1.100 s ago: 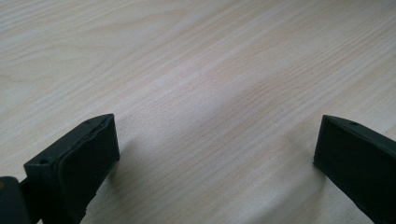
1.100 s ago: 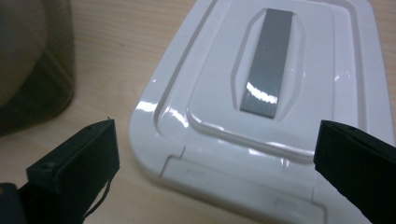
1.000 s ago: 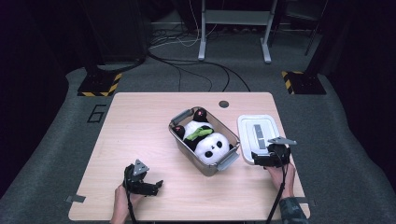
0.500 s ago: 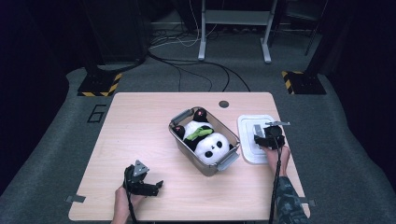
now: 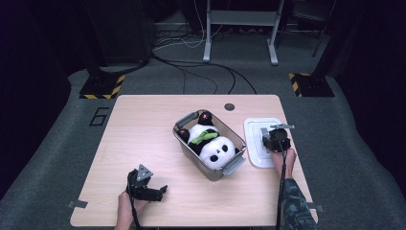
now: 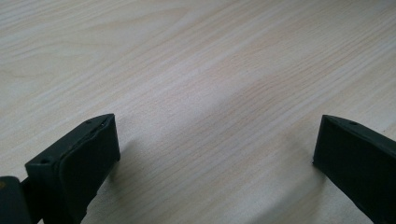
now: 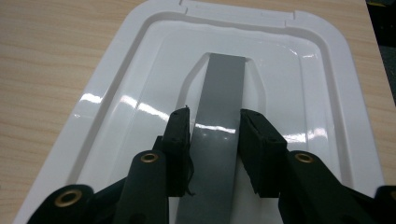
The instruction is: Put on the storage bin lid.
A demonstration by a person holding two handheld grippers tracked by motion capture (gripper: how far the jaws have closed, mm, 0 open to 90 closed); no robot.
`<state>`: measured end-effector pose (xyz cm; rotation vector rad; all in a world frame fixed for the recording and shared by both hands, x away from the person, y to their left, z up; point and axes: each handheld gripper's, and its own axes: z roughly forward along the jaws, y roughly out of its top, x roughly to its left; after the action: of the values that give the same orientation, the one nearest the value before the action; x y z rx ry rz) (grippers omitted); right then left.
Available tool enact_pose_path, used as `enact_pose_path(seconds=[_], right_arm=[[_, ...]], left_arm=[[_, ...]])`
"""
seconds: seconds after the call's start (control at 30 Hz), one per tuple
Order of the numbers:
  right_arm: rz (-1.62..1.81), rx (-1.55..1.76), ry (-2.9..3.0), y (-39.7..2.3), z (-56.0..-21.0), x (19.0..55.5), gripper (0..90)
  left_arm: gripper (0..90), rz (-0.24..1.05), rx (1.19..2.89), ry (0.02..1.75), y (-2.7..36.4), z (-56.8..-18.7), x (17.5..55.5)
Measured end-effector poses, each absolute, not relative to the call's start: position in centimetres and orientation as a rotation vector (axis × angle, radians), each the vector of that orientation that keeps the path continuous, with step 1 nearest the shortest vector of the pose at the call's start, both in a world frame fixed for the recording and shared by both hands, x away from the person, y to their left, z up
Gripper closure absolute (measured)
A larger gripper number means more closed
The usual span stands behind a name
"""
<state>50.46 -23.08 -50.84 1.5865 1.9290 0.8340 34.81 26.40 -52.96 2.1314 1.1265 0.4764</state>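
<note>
Straddling the grey handle strip of the white rectangular plastic lid, the right tongs have just been closing, pads pressing both strip edges; the lid lies flat on the light wooden surface, beside the grey bin holding a panda plush; left tongs released, resting well apart

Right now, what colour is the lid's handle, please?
Grey, on the white lid; the handle shows best in the right gripper view.

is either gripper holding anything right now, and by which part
The right gripper has just closed on the white lid, fingers on either side of its grey handle. The left gripper is open over bare table.
</note>
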Motion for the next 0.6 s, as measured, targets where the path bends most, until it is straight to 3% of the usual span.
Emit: enact_pose_path(seconds=[0.6], right_arm=[[0.886, 1.578, 1.977, -24.2, -48.5, 49.6, 66.6]], left_arm=[[0.6, 0.479, 2.112, 1.137, 26.3, -53.0, 34.8]])
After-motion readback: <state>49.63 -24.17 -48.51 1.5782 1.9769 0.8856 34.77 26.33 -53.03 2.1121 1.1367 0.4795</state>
